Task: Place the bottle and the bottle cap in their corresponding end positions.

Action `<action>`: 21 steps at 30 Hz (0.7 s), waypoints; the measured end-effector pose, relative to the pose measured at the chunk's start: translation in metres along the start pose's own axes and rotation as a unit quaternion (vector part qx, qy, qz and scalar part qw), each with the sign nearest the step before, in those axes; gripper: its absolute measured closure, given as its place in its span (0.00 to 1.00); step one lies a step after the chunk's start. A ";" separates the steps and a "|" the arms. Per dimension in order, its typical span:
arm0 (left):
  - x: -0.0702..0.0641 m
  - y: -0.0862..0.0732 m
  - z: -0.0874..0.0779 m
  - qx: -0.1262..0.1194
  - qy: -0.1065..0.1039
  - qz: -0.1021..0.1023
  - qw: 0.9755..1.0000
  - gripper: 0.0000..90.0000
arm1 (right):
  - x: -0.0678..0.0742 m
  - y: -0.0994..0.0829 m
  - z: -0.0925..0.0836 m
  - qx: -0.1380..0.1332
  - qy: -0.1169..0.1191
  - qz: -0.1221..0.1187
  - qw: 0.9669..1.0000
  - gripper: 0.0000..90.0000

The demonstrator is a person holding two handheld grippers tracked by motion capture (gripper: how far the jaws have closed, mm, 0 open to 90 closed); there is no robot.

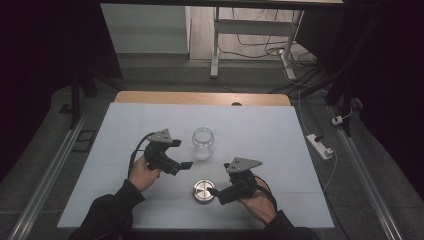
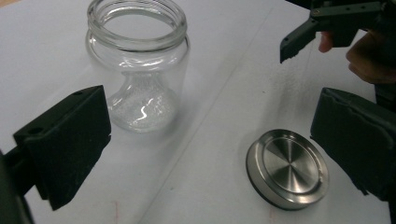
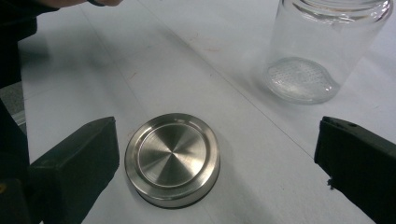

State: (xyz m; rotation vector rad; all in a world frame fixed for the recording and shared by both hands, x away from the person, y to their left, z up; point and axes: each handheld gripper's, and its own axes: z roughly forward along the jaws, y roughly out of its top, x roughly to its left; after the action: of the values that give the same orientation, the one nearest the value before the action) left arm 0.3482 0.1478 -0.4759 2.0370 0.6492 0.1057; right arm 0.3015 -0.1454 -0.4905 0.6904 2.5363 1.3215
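Note:
An open clear glass jar (image 1: 203,143) (image 2: 137,70) (image 3: 322,51) stands upright and empty on the white table cover (image 1: 260,130). Its round steel lid (image 1: 203,191) (image 2: 287,168) (image 3: 173,158) lies flat on the cover, nearer the person. My left gripper (image 1: 182,154) (image 2: 208,116) is open just left of the jar, with nothing between its fingers. My right gripper (image 1: 218,178) (image 3: 215,135) is open just right of the lid, jaws wide apart. In the right gripper view the lid lies between the jaws without touching either pad.
The wooden table edge (image 1: 200,97) shows beyond the cover at the back. A power strip (image 1: 320,146) and cables lie on the floor to the right. A white desk frame (image 1: 250,35) stands behind the table.

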 end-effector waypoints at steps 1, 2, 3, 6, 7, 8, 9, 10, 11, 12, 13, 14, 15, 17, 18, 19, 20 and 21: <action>-0.002 -0.001 -0.001 -0.001 -0.002 0.000 1.000 0.00 | 0.000 0.000 -0.001 0.000 0.000 -0.001 1.000 0.00; -0.003 -0.002 -0.003 -0.001 -0.003 0.001 1.000 0.00 | 0.000 0.000 -0.001 0.000 0.000 -0.001 1.000 0.00; -0.005 -0.002 -0.004 -0.002 -0.004 0.002 1.000 0.00 | -0.001 0.000 -0.002 -0.001 0.000 0.000 1.000 0.00; -0.009 -0.005 -0.007 -0.002 -0.009 0.004 1.000 0.00 | -0.001 0.000 -0.003 -0.002 0.000 0.001 1.000 0.00; -0.010 -0.006 -0.007 -0.002 -0.010 0.004 1.000 0.00 | -0.001 0.000 -0.004 -0.001 0.000 0.001 1.000 0.00; -0.011 -0.007 -0.008 -0.002 -0.011 0.006 1.000 0.00 | -0.001 0.000 -0.004 0.000 0.000 0.001 1.000 0.00; -0.012 -0.008 -0.009 -0.003 -0.011 0.006 1.000 0.00 | -0.001 0.000 -0.005 0.000 0.000 0.000 1.000 0.00; -0.013 -0.009 -0.010 -0.004 -0.011 0.006 1.000 0.00 | -0.001 0.000 -0.005 0.001 0.000 0.000 1.000 0.00; -0.014 -0.009 -0.011 -0.004 -0.011 0.006 1.000 0.00 | -0.001 0.000 -0.005 0.002 0.000 -0.001 1.000 0.00; -0.015 -0.010 -0.012 -0.005 -0.012 0.006 1.000 0.00 | -0.001 0.000 -0.006 0.003 0.000 -0.002 1.000 0.00; -0.016 -0.011 -0.012 -0.006 -0.011 0.006 1.000 0.00 | -0.001 -0.001 -0.006 0.003 0.000 -0.003 1.000 0.00; -0.016 -0.012 -0.013 -0.006 -0.012 0.006 1.000 0.00 | -0.001 -0.001 -0.006 0.003 0.000 -0.003 1.000 0.00; -0.017 -0.012 -0.014 -0.006 -0.012 0.007 1.000 0.00 | -0.001 -0.001 -0.007 0.003 0.000 -0.004 1.000 0.00; -0.019 -0.014 -0.015 -0.004 -0.012 0.010 1.000 0.00 | -0.001 -0.001 -0.008 0.003 -0.001 -0.006 1.000 0.00; -0.021 -0.014 -0.016 -0.003 -0.012 0.011 1.000 0.00 | -0.001 -0.001 -0.009 0.003 -0.002 -0.006 1.000 0.00; -0.022 -0.015 -0.016 -0.002 -0.010 0.012 1.000 0.00 | -0.001 -0.001 -0.009 0.003 -0.002 -0.006 1.000 0.00; -0.023 -0.016 -0.017 -0.001 -0.011 0.012 1.000 0.00 | -0.001 -0.002 -0.010 0.003 -0.002 -0.006 1.000 0.00; -0.024 -0.017 -0.018 -0.001 -0.012 0.012 1.000 0.00 | -0.001 -0.002 -0.011 0.003 -0.003 -0.005 1.000 0.00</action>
State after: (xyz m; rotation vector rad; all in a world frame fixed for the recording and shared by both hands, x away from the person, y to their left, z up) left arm 0.3150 0.1571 -0.4756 2.0419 0.6101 0.0961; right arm 0.2978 -0.1545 -0.4860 0.6805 2.5369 1.3072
